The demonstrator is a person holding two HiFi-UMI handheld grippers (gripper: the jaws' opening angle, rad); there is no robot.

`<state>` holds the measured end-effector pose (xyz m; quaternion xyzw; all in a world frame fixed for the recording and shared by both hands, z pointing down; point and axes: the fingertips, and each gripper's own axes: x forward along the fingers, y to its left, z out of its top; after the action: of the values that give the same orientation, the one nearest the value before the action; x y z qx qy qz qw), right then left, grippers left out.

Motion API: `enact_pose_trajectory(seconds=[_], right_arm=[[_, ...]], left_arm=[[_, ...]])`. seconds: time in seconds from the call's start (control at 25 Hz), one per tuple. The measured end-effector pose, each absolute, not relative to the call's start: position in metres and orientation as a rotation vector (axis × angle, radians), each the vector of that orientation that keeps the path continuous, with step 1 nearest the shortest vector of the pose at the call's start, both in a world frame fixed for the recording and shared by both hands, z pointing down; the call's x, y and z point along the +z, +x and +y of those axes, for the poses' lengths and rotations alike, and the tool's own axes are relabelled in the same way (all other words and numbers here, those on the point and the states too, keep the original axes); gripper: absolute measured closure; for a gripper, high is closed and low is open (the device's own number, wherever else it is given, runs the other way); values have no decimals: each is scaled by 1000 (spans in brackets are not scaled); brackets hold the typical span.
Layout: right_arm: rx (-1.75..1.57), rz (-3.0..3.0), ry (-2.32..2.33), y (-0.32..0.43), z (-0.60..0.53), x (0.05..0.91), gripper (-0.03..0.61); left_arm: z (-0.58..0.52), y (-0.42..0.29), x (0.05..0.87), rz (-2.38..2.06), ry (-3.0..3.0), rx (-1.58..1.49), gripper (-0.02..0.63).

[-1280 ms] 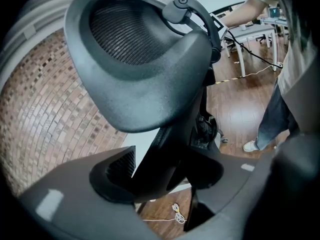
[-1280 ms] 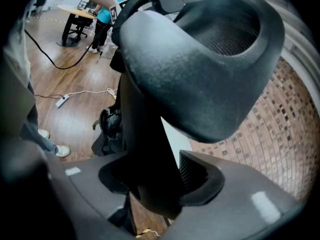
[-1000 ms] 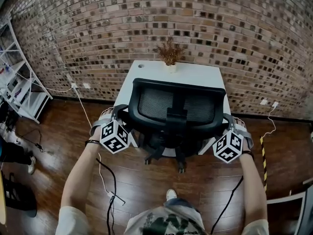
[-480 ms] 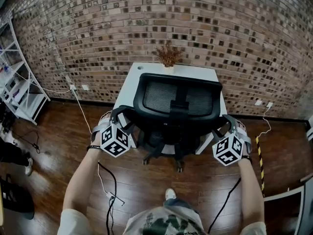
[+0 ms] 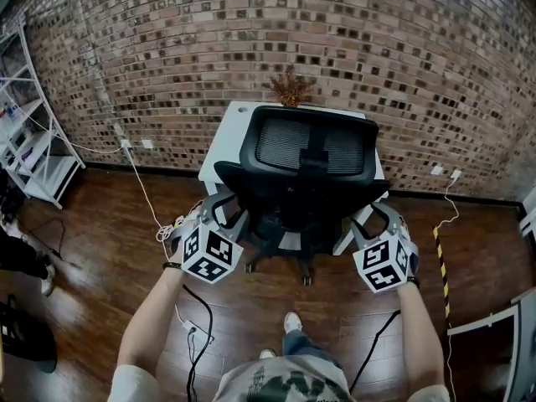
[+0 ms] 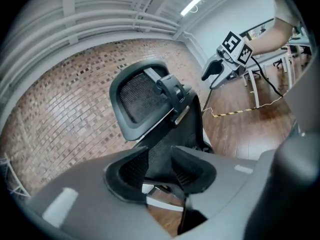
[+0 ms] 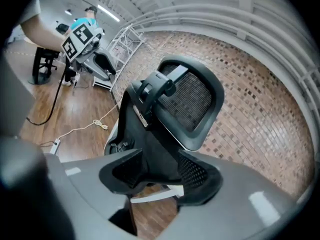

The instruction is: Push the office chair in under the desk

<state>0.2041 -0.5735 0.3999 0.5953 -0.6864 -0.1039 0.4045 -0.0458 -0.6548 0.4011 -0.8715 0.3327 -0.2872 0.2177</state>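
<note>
The black office chair with a mesh back stands at the front of the white bench. Its seat is partly under the top, and its back is right at the bench's front edge. Its wheeled feet show on the brown wood floor, on the person's side of the bench. The tall back hides the seat, so it is hard to say how far in the chair is. It looks nearly in, with maybe a bit left to go.

The left tool hangs just beside the chair's left side, and the right tool hangs just beside its right side. Both tools are closing their jaws, but the pads press on nothing. The chair only shows through the gaps, farther off.

A few things could go wrong from here.
- **Crooked push:** If only one tool pushes, the chair may spin on its post and go in crooked.
- **Hard push:** If the push is too hard, the chair may bang the bench. Then the small pot of dry brown plant at the far edge, by the brick wall, may wobble or fall.
- **Cable snag:** A white cable runs over the floor left of the bench, with a coil near the left tool. A wheel or the tool may snag it.
- **Rolling back:** The wheels roll easily, so the chair may drift back out if nothing stops it.
</note>
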Motion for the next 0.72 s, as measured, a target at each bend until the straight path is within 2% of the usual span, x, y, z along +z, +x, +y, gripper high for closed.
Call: enact_pose_trajectory(seconds=[0.24,0.4,0.72], right_arm=[[-191,-1844,1576,165,-538,390,398],[-188,-1941,1657,144,-517,371,459],[-175,-2155,1758,108,-471,355,545]], left_arm=[[-606,-36,390,949,-2615,-600,499],[-574,-23,377,975,-2711,-460,549],[-521,-1,363,1056,-2808,-260,597]])
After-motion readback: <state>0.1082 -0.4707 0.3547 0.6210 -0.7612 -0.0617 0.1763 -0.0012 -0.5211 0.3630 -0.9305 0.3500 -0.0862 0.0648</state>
